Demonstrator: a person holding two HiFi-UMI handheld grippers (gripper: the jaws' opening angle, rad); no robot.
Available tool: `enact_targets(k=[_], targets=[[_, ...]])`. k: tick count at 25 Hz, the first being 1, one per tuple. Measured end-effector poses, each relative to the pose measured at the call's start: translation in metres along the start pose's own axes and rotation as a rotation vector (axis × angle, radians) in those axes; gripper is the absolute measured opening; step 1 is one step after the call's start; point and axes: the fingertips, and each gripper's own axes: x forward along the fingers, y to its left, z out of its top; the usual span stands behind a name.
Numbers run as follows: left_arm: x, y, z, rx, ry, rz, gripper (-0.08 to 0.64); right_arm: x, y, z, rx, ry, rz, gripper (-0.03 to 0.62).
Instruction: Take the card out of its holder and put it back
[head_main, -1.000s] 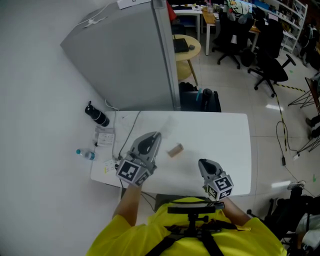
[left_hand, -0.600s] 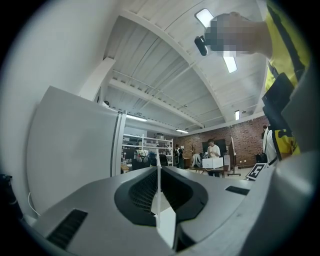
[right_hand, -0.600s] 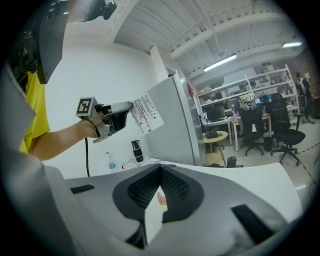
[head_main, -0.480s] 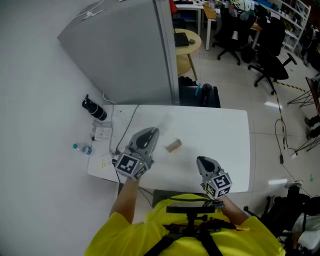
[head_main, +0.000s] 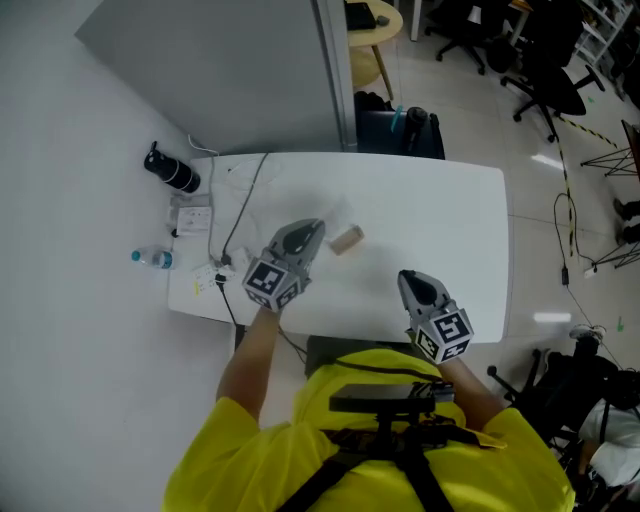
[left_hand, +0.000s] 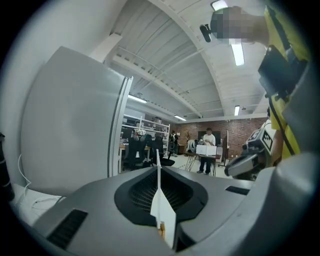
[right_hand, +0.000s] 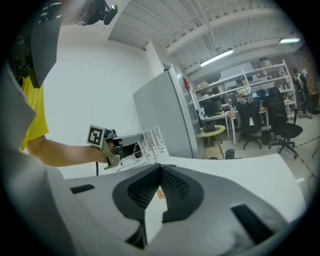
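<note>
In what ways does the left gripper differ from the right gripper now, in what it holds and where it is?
The left gripper is shut on a white printed card; the right gripper is shut on nothing. The left gripper reaches further over the table, close to the tan holder; the right gripper is nearer the table's front edge. Both point away from the person.

print on card (right_hand: 150, 144) unreadable, no other text
</note>
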Motion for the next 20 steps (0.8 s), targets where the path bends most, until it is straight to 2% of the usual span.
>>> enact_targets(k=[2, 4, 10, 14, 20], targets=[[0.009, 0.006, -0.026, 0.009, 0.027, -0.013, 0.012, 0.005, -0.002, -0.003, 0.008, 0.011, 0.000, 0.006], [0.016, 0.011, -0.048, -0.013, 0.051, -0.019, 0.012, 0.008, -0.001, -0.004, 0.011, 0.019, 0.009, 0.005], [0.028, 0.008, -0.090, -0.029, 0.103, -0.043, 0.012, 0.012, 0.001, -0.014, 0.023, 0.044, 0.024, 0.005], [0.030, 0.007, -0.104, -0.035, 0.119, -0.052, 0.012, 0.007, 0.001, -0.020, 0.038, 0.057, 0.026, 0.005], [0.031, 0.003, -0.104, -0.026, 0.115, -0.082, 0.012, 0.002, -0.009, -0.026, 0.046, 0.069, 0.003, 0.005]])
